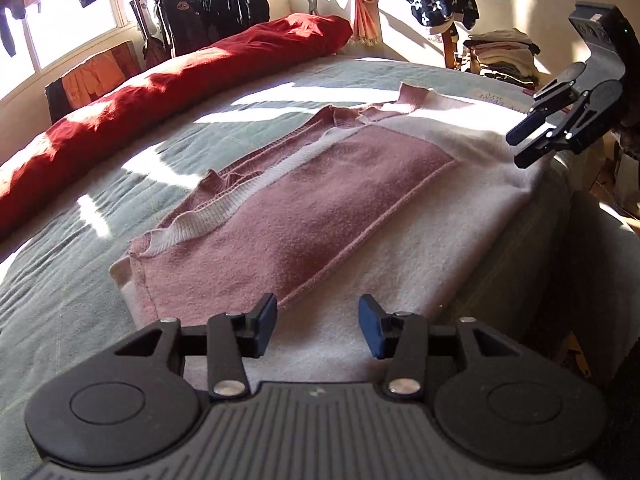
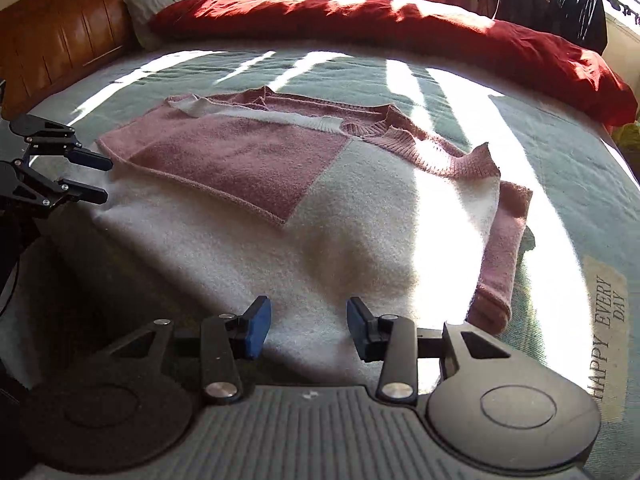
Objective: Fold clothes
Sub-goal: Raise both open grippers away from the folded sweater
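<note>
Hovering over sweater (image 1: 320, 200), left gripper (image 1: 318, 326), right gripper (image 2: 308, 330) jaws part-open, empty; underside hidden.

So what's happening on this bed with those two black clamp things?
A person is folding a pink and white knitted sweater on a grey-green bedspread. The sweater lies flat with a sleeve folded across it. The left gripper and right gripper both hang open over its near white edge, holding nothing. A long red pillow lies beyond.
</note>
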A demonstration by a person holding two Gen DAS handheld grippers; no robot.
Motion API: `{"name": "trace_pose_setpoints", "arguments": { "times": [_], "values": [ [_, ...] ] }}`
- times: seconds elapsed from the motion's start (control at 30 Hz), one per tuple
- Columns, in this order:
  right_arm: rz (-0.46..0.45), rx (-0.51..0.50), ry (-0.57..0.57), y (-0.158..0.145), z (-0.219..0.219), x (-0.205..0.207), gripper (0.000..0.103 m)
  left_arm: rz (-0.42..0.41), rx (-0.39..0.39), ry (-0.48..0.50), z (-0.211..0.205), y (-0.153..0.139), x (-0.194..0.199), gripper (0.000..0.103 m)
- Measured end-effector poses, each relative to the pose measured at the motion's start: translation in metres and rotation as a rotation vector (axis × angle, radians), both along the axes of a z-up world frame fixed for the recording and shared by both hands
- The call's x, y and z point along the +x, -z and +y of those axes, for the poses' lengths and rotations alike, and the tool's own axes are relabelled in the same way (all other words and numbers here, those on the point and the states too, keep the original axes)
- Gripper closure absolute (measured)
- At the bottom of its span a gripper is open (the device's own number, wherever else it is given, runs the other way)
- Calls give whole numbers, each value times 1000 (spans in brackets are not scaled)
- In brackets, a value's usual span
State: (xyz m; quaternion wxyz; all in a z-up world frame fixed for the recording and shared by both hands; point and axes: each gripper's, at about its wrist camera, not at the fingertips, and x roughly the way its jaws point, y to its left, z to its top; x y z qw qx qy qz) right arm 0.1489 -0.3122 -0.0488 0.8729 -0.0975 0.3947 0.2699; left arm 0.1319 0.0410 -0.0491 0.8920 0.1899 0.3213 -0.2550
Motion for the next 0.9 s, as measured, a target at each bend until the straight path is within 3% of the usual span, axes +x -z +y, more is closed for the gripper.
{"name": "trace_pose_setpoints", "arguments": {
  "times": [0.13,0.23,0.3,0.4,0.5,0.63,0.73,0.8,0.9],
  "values": [
    [-38,38,77,-5,-11,14,46,-16,-103,-84,7,-7,29,50],
    [12,48,142,16,-17,26,44,81,-126,-168,12,17,54,46],
    [16,59,144,20,-18,27,43,100,-159,-201,14,25,61,44],
    [-19,73,120,10,-16,25,41,49,-176,-177,8,9,61,43],
    [-62,100,138,-3,-18,41,34,41,-247,-112,-6,-7,71,41],
    [-70,141,196,-1,-20,73,34,169,-371,-37,-27,9,91,40],
    [-30,110,241,20,-24,91,34,163,-344,-67,-33,30,106,40],
    [-26,137,247,27,-28,95,33,156,-380,-83,-30,32,119,40],
    [-27,172,256,30,-30,99,30,148,-366,-120,-33,35,144,40]
  ]
}}
